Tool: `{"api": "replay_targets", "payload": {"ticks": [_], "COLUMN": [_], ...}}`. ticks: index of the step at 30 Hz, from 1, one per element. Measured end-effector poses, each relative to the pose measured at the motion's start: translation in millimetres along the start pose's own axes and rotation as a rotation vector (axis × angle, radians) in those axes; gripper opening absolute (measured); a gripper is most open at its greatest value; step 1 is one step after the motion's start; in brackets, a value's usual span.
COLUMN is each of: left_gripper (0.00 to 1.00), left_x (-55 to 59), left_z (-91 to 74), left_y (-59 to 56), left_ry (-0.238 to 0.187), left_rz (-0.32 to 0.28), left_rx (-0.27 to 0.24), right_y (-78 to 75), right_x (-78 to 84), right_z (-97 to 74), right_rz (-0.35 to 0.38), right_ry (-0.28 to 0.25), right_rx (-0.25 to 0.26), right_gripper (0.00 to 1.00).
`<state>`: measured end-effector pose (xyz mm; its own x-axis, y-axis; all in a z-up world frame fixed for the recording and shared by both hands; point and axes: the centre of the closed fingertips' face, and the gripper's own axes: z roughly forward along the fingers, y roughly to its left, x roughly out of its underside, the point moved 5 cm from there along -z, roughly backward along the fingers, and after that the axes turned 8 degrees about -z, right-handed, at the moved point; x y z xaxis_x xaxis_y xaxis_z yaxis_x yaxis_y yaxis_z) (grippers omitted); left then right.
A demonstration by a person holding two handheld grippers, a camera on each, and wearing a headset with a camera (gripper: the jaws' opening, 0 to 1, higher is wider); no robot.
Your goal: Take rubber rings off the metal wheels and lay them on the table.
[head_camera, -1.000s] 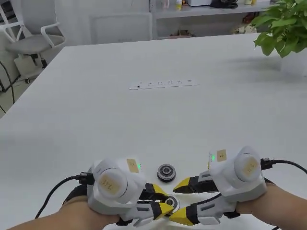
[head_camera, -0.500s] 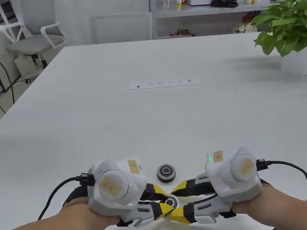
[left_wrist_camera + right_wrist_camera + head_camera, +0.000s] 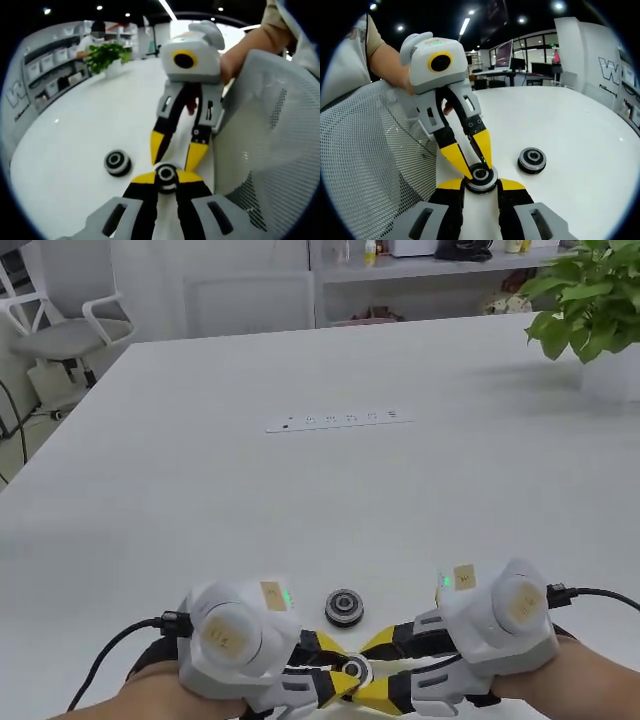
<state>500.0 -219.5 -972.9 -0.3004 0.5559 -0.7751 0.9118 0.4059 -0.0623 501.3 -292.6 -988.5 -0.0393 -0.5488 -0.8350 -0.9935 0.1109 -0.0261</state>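
My left hand-held gripper (image 3: 166, 177) clamped on a metal wheel (image 3: 166, 173), right hand-held gripper (image 3: 481, 184) flanking it, grip I cannot tell, second wheel (image 3: 344, 606) just beside.

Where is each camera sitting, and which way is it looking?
Head view: on the person's head, looking forward and down at the table; left hand, right hand and both grippers show.
Left gripper view: on the left gripper, looking along its jaws at the right gripper and right hand.
Right gripper view: on the right gripper, facing the left gripper and left arm.
Shared: all see the wheel between the jaws and the loose wheel.
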Motion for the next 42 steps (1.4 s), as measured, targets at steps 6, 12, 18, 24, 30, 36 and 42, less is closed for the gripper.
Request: {"api": "replay_targets", "payload": {"ticks": [6, 12, 18, 24, 30, 36, 42], "left_gripper": [0.13, 0.13, 0.13, 0.13, 0.13, 0.13, 0.13], "left_x": [0.5, 0.6, 0.6, 0.6, 0.6, 0.7, 0.4], "left_z": [-0.4, -0.4, -0.4, -0.7, -0.6, -0.6, -0.5], "left_y": [0.1, 0.1, 0.2, 0.9, 0.9, 0.7, 0.3], "left_ry": [-0.004, -0.005, -0.005, -0.005, -0.005, -0.002, 0.001], "left_rz": [-0.004, -0.001, 0.001, -0.001, -0.002, 0.0, 0.002], "left_rx": [0.002, 0.003, 0.003, -0.002, -0.005, -0.008, -0.011], "right_y": [0.5, 0.7, 1.1, -0.1, -0.9, -2.4, -5.6], "right_x": [3.3, 4.5, 6.0, 9.0, 9.3, 10.0, 11.4], "right_z": [-3.2, -5.1, -7.2, -9.3, -9.3, -9.5, -11.1], "right_rz": [-0.011, -0.002, 0.003, 0.021, 0.045, 0.073, 0.142], "right_ry": [0.025, 0.029, 0.036, 0.041, 0.041, 0.043, 0.031], "right_rx": [0.007, 0.008, 0.009, 0.011, 0.015, 0.025, 0.035], "right_gripper": [0.2, 0.17, 0.13, 0.03, 0.01, 0.0, 0.0]}}
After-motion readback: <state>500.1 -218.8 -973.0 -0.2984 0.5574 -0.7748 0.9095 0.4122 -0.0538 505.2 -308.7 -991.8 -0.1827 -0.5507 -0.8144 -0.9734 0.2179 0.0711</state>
